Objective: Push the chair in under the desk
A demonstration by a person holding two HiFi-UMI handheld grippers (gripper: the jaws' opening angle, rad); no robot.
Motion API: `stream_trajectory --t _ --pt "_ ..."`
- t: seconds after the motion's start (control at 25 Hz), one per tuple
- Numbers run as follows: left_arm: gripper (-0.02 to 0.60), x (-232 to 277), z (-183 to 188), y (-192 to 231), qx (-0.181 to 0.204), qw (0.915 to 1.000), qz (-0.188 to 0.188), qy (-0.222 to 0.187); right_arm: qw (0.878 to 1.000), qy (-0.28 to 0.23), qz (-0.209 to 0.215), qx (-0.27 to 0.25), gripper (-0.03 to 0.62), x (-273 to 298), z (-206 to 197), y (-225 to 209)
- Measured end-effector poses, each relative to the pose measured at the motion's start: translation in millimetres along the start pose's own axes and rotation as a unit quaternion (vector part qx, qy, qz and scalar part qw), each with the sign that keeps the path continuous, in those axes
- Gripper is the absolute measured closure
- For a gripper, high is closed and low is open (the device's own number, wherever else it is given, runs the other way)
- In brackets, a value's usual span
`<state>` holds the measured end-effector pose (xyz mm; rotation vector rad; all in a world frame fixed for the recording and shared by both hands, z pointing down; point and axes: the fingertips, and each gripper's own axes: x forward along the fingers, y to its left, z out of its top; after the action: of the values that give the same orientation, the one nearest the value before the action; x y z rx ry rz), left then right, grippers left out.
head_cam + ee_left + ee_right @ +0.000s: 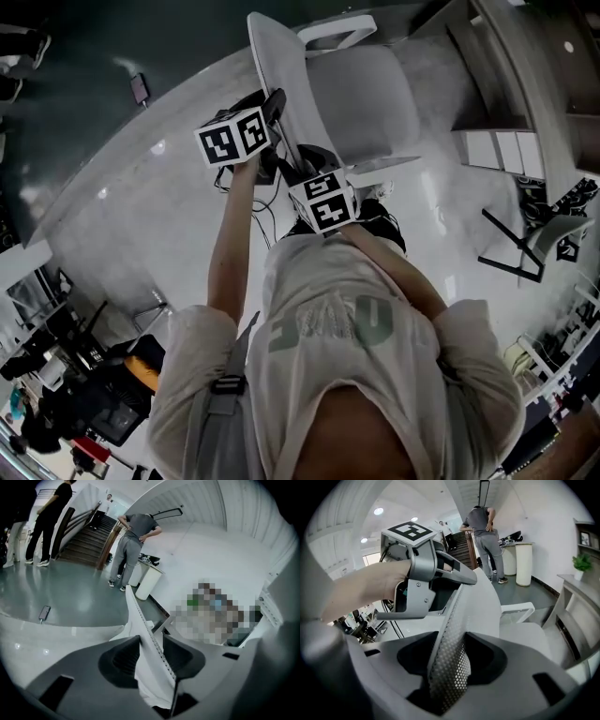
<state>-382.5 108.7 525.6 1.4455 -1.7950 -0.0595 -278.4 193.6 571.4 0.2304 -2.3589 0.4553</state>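
**Fingers (123,660) clamping the chair (375,84) by its backrest (267,56)**

The left gripper (151,639) is holding the thin upper edge of the backrest. Its fingers are standing part-way open with the white rim caught between them, both pads pressing on it. The right gripper (453,637) is holding the same edge just beside the left one. Its fingers (487,660) are likewise clamping the perforated mesh, which is filling the gap between them. The person is standing behind the backrest, both arms reaching forward to it. The chair is standing on the pale floor (187,216) with its seat (361,117) facing the table (511,66). The table is standing beyond the seat's front edge, near it but apart, so the seat is not yet sitting under the table.
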Motion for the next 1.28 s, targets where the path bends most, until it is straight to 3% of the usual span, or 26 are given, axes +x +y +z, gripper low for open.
stream_trajectory --t 0.28,1.28 --pt "0.417 16.1 -1.2 -17.2 -0.002 1.0 0.003 0.002 1.0 -0.009 -0.009 0.013 0.436 -12.0 -2.6 -25.6" --pt "0.411 184.3 0.8 -177.2 -0.018 0.9994 -0.03 0.004 0.999 -0.035 -0.041 -0.005 0.462 -96.9 3.3 -241.7"
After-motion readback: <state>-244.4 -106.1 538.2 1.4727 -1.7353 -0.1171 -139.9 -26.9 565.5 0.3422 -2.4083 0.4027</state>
